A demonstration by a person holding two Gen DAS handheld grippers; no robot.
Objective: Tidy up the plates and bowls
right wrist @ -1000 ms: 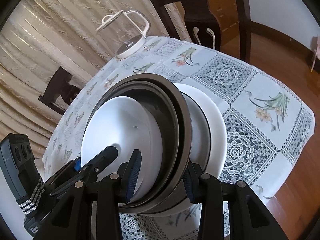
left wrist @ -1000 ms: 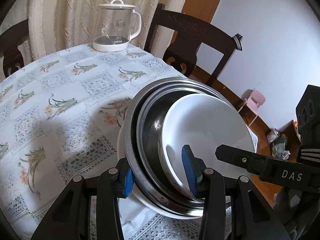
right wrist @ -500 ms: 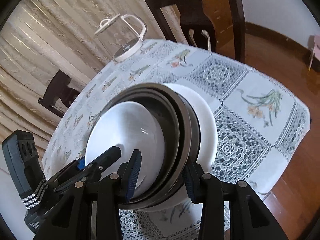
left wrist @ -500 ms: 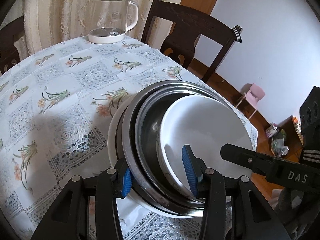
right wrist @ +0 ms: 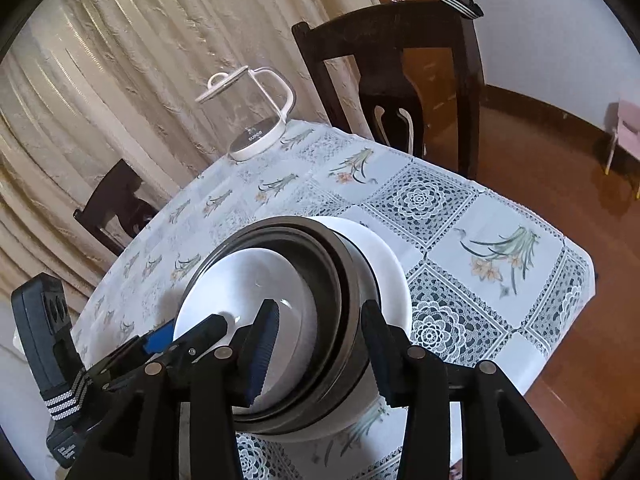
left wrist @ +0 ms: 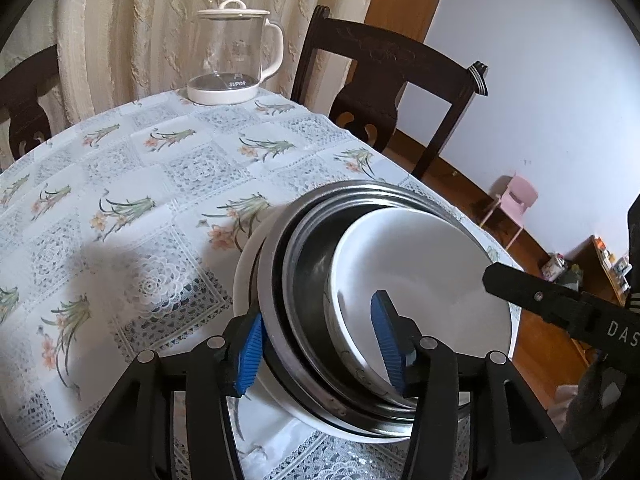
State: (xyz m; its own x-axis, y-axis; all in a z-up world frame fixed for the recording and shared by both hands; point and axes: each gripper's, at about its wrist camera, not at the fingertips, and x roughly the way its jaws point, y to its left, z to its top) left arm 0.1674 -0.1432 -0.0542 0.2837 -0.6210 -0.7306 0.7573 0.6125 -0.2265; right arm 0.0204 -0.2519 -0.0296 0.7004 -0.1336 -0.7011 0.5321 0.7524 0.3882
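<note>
So I've got the whole nested stack in both tools right now. My left tool (left wrist: 316, 350) is clamped across the near rim of the stack, one blue pad outside the metal, the other inside against the white round ceramic bowl (left wrist: 420, 280). My right tool (right wrist: 320, 346) is closed on the opposite edge the same way, straddling the rims.

The stack, from inside out: the white bowl, then two dark stainless steel bowls (left wrist: 304, 280), then a wide white ceramic plate (right wrist: 386, 264) underneath. All of it sits tilted over the corner of the tabletop with the floral lace-pattern tablecloth (left wrist: 160, 184). I can't tell whether the plate is touching the cloth or hanging just above it.

My read: I'm mid-carry, moving the gathered stack to wherever it's going to sit. Stacking looks done, placing not yet.

Next move needs both tools to stay level with each other so the inner bowl doesn't slide out, then bring the plate flat onto the cloth before letting go. The glass kettle with white lid and base (left wrist: 234, 56) is well apart at the far side, so there's plenty of room.
</note>
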